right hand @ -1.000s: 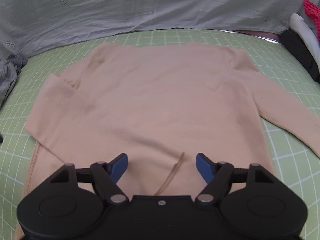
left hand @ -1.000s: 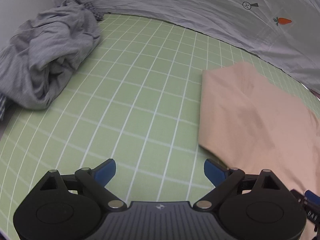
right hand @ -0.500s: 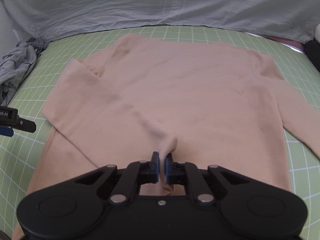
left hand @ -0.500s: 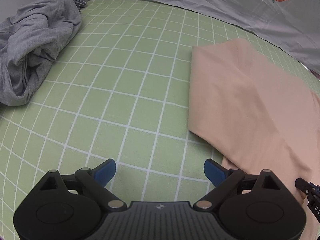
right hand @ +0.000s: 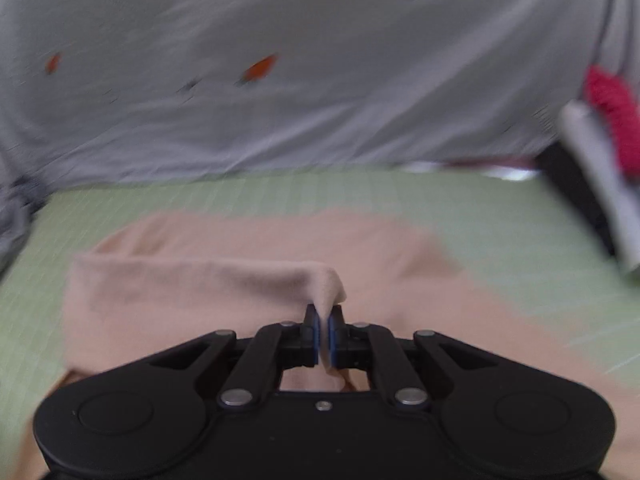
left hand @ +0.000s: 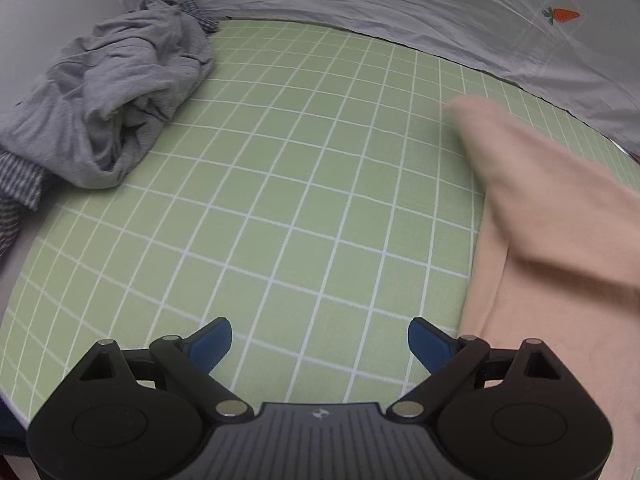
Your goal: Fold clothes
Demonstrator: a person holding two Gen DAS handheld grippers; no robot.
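The right gripper (right hand: 324, 334) is pinched tight on a bit of the peach top (right hand: 240, 312), lifting that strip off the rest of the garment so it can be carried across as a fold, judging by how it hangs raised over the flat part. The left gripper (left hand: 320, 338) hovers with its blue pads spread wide and nothing between them, just left of the top's edge (left hand: 540, 280), probably waiting to pin or take a corner. The top lies on the green grid mat (left hand: 280, 200). Left of it, well apart across bare mat, sits one crumpled grey garment (left hand: 112, 96), likely next in line. Beyond the top, a grey sheet with carrot prints (right hand: 320, 80) rises behind the mat. Right of the top, blurred things, one red (right hand: 612, 116), cannot be made out.
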